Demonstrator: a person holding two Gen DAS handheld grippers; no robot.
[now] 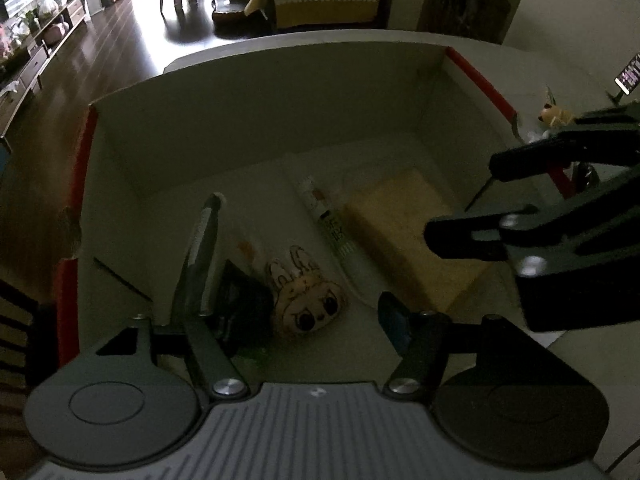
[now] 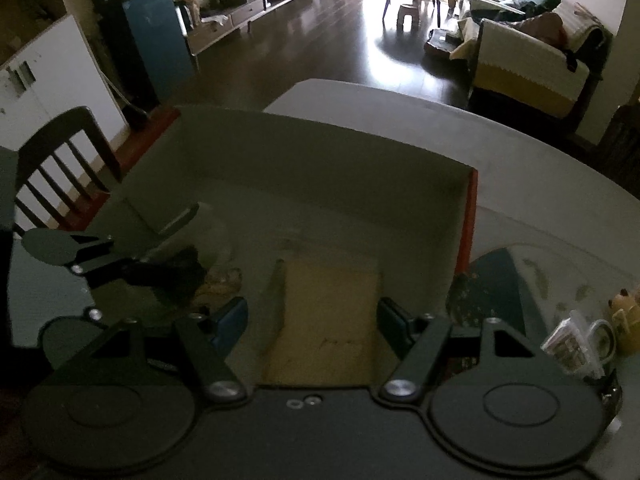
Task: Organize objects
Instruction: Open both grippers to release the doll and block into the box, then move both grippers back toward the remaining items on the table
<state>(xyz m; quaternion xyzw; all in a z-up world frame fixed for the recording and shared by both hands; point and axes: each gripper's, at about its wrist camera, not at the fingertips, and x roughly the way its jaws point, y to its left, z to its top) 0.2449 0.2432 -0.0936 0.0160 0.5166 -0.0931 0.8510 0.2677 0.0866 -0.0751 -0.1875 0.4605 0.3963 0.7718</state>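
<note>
Both grippers are inside the open white cardboard box with red-taped edges (image 1: 256, 80), which stands on the pale round table (image 2: 540, 184). Left gripper (image 1: 308, 316): jaws apart, hanging over a flat rabbit-faced beige plush charm (image 1: 306, 300) and a crumpled dark packet (image 1: 240, 300); whether the left finger touches the packet cannot be told. Right gripper (image 2: 312, 320): jaws spread, holding nothing, poised above the flat yellow rectangular sponge-like block (image 2: 332, 312) on the box floor. Box also holds a long white printed tube (image 1: 332, 224) between charm and block, and a slim grey pen-like stick (image 1: 204, 240) to the left. Judgement: a release step; to do it well, lift both grippers straight up and clear the walls without dragging contents. Outside on the table, to the right: a small yellow figurine (image 2: 624, 304) and a clear packet with a mug (image 2: 580, 344), probably next.
</note>
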